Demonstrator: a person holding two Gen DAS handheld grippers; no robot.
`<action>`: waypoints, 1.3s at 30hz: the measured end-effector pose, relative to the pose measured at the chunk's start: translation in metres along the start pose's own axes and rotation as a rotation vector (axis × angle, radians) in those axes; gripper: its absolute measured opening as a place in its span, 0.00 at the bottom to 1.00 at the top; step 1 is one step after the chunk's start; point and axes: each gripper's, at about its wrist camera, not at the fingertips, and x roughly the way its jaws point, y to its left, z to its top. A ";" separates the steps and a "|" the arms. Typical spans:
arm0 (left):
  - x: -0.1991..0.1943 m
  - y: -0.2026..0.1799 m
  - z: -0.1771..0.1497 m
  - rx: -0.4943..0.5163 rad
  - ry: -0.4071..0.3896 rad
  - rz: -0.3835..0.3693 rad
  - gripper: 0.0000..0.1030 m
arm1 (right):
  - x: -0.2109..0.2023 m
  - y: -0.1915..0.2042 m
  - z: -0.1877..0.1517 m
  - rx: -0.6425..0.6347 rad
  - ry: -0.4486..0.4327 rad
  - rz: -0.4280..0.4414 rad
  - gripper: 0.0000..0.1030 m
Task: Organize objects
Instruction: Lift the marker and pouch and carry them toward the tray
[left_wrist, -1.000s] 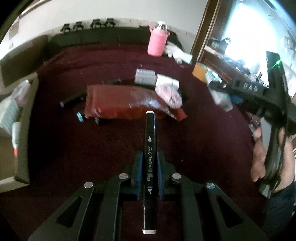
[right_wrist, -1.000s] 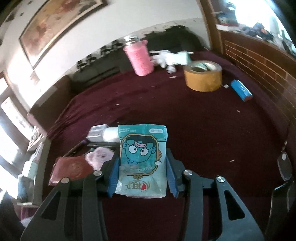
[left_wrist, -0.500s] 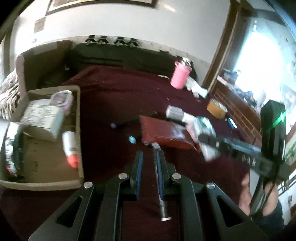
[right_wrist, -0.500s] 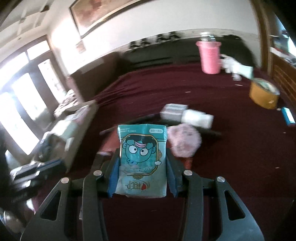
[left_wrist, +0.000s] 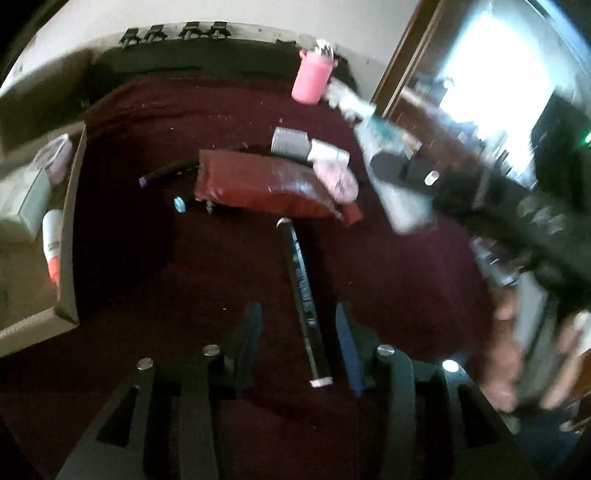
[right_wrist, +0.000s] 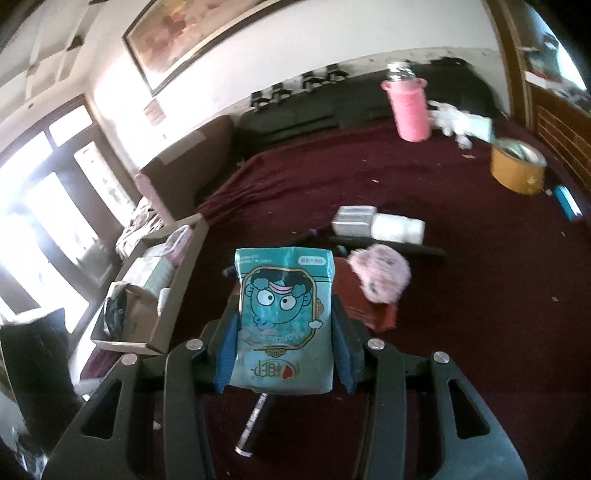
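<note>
Left wrist view: marker (left_wrist: 303, 295) lies loose between opening left claw (left_wrist: 299, 332) fingers.

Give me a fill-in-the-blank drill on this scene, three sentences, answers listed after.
1. The right gripper is clamped on a teal ____ printed with a cartoon face.
2. The black marker lies between the opening jaws of the left gripper, on the ____ cloth.
3. The cardboard box stands at the cloth's ____ edge in both views.

Missing words: packet; maroon; left
</note>
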 end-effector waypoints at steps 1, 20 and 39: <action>0.006 -0.005 0.000 0.006 0.015 0.013 0.36 | -0.002 -0.005 -0.002 0.011 0.000 -0.001 0.42; 0.032 -0.010 0.004 0.028 0.004 0.060 0.11 | -0.008 -0.031 -0.015 0.065 0.002 0.037 0.43; -0.105 0.146 -0.001 -0.285 -0.274 0.147 0.11 | 0.031 0.083 -0.028 -0.139 0.159 0.168 0.43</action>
